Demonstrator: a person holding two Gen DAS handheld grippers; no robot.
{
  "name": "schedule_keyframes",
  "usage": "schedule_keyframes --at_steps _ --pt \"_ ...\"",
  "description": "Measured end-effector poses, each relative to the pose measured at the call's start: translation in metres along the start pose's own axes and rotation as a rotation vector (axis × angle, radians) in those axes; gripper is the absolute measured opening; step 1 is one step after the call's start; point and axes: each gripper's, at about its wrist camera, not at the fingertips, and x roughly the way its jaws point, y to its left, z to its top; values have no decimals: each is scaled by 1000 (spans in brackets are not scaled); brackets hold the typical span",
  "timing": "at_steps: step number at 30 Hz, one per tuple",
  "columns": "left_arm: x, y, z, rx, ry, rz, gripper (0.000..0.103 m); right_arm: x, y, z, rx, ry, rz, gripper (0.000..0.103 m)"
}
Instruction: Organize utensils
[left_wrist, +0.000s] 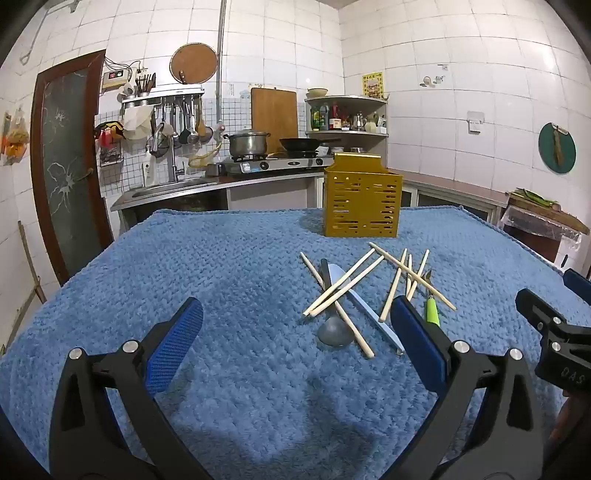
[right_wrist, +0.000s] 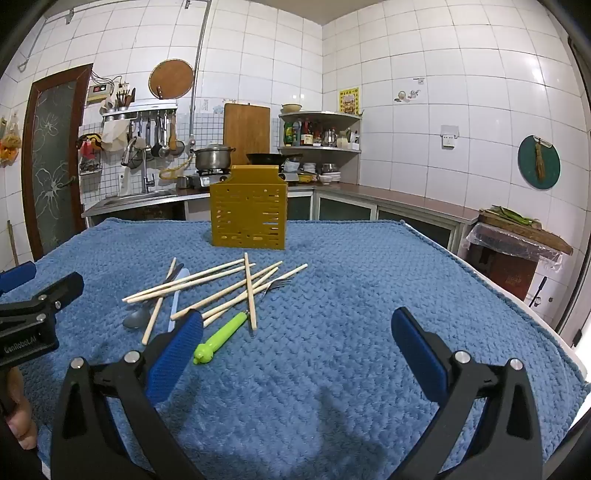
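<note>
The left gripper (left_wrist: 295, 343) hovers spread wide over the blue towel (left_wrist: 184, 258), nothing between its pads, with the grey spoon (left_wrist: 334, 328) just ahead. Crossed chopsticks (left_wrist: 343, 286) and a green-handled fork (right_wrist: 218, 338) lie heaped mid-cloth, the yellow utensil holder (right_wrist: 247, 208) standing upright behind. The right gripper (right_wrist: 297, 345), equally splayed and empty, sits right of the heap.
</note>
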Motion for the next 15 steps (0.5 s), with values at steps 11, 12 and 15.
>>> schedule_keyframes --at_steps 11,12,15 --pt "1 0 1 -11 9 -5 98 -1 -1 1 -2 3 -1 99" --pt "1 0 1 -11 10 -5 98 -1 -1 1 -2 3 -1 99" --pt "1 1 1 -11 11 -6 98 -1 -1 1 -1 3 -1 99"
